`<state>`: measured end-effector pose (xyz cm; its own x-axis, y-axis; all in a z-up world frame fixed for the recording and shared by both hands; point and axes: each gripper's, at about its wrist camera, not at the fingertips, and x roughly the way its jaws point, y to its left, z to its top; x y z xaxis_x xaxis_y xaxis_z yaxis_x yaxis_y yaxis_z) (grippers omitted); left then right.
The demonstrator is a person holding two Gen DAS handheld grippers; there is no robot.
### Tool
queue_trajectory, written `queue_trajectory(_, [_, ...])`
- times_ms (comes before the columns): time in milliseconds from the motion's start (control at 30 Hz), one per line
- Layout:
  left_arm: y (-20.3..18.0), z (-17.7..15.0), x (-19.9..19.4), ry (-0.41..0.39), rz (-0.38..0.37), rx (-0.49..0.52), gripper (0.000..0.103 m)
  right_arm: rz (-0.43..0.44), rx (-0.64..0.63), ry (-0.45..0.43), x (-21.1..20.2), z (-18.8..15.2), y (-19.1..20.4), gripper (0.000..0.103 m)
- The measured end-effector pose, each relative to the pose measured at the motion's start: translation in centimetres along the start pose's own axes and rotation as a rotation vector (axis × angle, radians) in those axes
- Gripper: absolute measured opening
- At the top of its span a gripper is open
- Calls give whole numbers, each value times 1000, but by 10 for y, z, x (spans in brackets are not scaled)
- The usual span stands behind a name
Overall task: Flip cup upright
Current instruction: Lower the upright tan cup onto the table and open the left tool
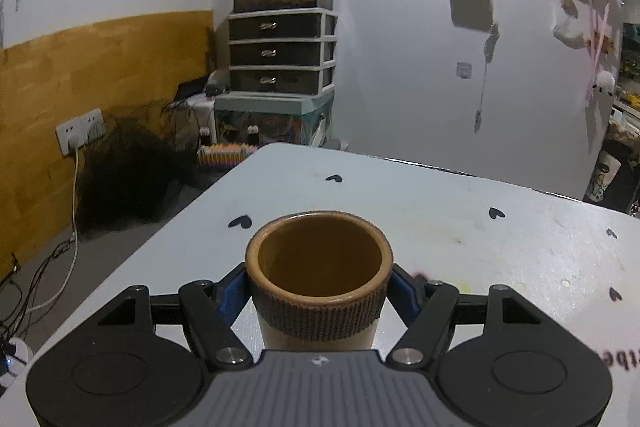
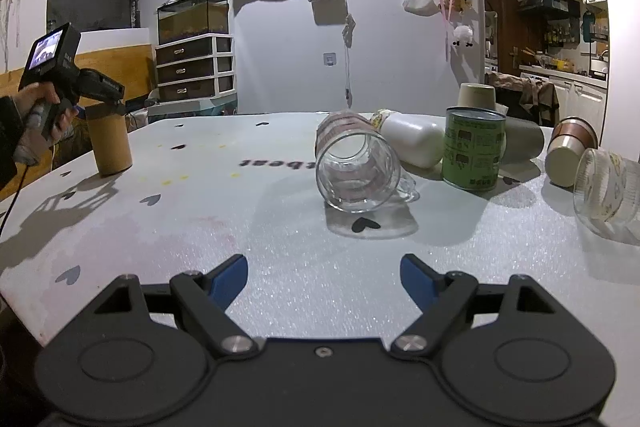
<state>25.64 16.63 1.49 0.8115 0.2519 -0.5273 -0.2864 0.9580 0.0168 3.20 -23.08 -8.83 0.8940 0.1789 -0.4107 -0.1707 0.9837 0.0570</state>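
Right up against the left wrist camera is the brown cup (image 1: 319,277), mouth up and long axis vertical, standing on the white table (image 1: 460,227). The left tool (image 1: 319,291) is clamped on it, one blue pad on each side of the ribbed band just under the rim. Cup's lower half and base are cut off behind the tool body in that view, so contact with the table only shows from the right wrist camera, where the cup (image 2: 109,143) sits near the table's left edge with the person's hand (image 2: 44,107) behind it.

Well to the right of the cup lies a glass mug (image 2: 358,171) on its side, mouth toward the camera. Past that: a white bottle (image 2: 412,143) lying down, a green can (image 2: 472,149) upright, more tipped cups, partly hidden behind each other. Right tool (image 2: 324,277) is spread wide, holding nothing, near the table's front edge.
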Motion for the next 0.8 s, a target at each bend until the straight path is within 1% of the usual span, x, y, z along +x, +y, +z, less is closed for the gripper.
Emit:
queue_trajectory(33, [-2,-3,-2,-4,0,8,73,1,0,-2,0,1,0,84])
queue_trajectory(100, [-4,-7,-8,-10,-7,17,79,3,3,-7,-2,2,-1,85])
queue_trajectory(133, [-4,-9,-11,-21,-10,19,89,4,6,-11,-2,3,-1,85])
queue_trajectory(167, [-4,-10,-16,-42,-9,23,95,6,9,-14,-3,5,-2,86])
queue_trajectory(267, [-7,-18,-34,-87,-10,44,99,17,17,-27,-3,10,-3,88])
queue_trajectory(367, [-9,-28,-57,-123,-32,56,101,28,14,-48,-4,19,-1,89])
queue_trajectory(433, [-10,-38,-74,-150,-50,47,103,40,10,-69,-4,25,0,90])
queue_trajectory(600, [-14,-65,-111,-177,-94,11,103,72,10,-107,0,41,5,93])
queue_trajectory(667, [-17,-75,-127,-203,-104,16,103,76,0,-116,1,46,8,93])
queue_trajectory(733, [-18,-86,-143,-237,-131,20,103,81,-8,-125,3,50,11,94])
queue_trajectory(800, [-18,-97,-155,-243,-157,25,103,88,-13,-128,5,54,14,94])
